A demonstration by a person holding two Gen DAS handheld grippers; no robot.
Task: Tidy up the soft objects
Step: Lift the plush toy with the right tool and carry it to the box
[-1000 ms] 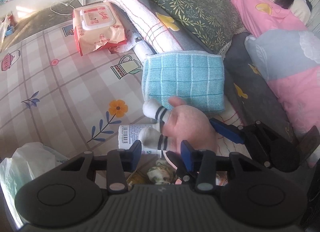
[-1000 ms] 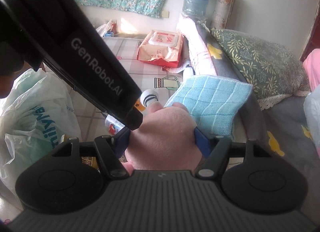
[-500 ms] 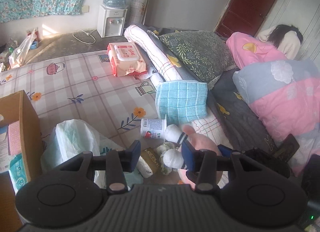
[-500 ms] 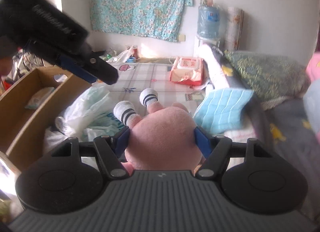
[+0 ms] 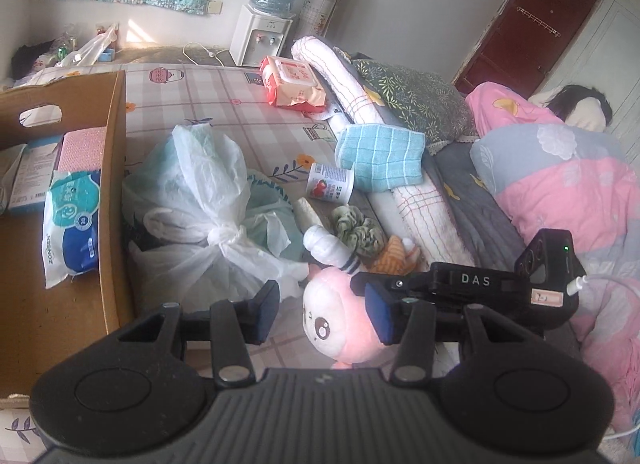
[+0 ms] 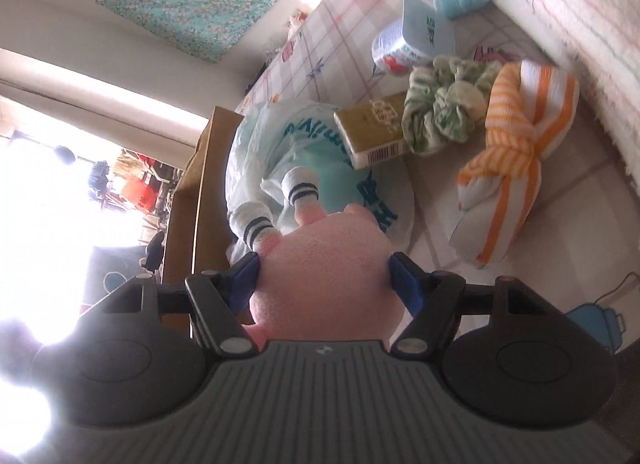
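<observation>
Right gripper (image 6: 324, 280) is clamped on the pink plush toy (image 6: 320, 272), 1 blue pad pressed into each side of its body. Since 1.0 s ago the toy has come up and away from the blue checked towel (image 5: 380, 154), which was then just behind it; in the left wrist view the toy now sits at lower centre of the frame, face toward the camera, its 2 striped white ears pointing up toward the clutter.

Left gripper (image 5: 324, 314) stands apart, nothing between its pads. It has backed off: the cardboard box (image 5: 112, 192) now fills the left edge of its frame, a tissue pack (image 5: 72, 216) leaning inside against the wall.

Right wrist view has rolled sideways; the box edge shows at centre left, beyond the knotted plastic bag (image 5: 200, 216).

Judgement: the toy is lifted and in transit, probably toward the box. Green scrunchie (image 6: 444, 104) and orange striped sock bundle (image 6: 516, 156) lie on the bed sheet (image 5: 192, 104), not yet sorted.
</observation>
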